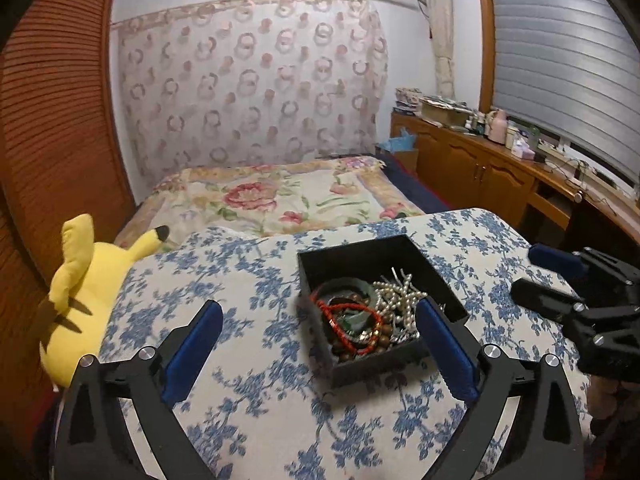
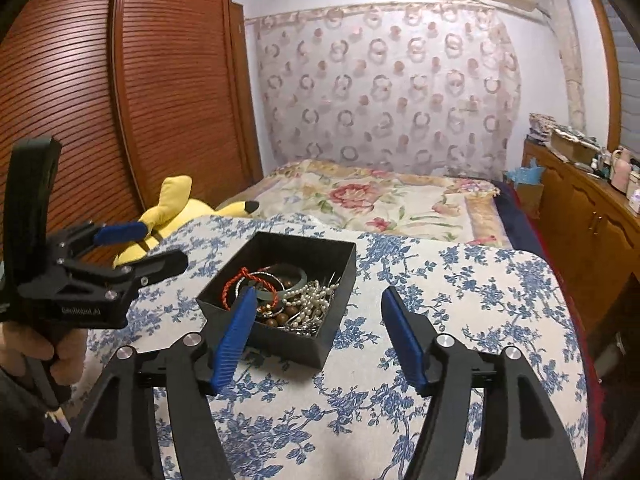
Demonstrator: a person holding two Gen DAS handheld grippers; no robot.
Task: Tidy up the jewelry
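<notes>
Bedroom setup: the blue-flowered table (image 1: 248, 360) sat at the foot of the bed (image 1: 280, 196), Pikachu plush (image 1: 80, 292) off its left edge. Your left gripper (image 1: 320, 348) was spread wide, empty, just short of the black box (image 1: 360, 256) of tangled jewelry (image 1: 372, 316). Your right gripper (image 2: 316, 340) gaped open too, holding nothing.

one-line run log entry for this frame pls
left gripper: jaws open, empty | right gripper: jaws open, empty | jewelry piled in black box | on floral table
</notes>
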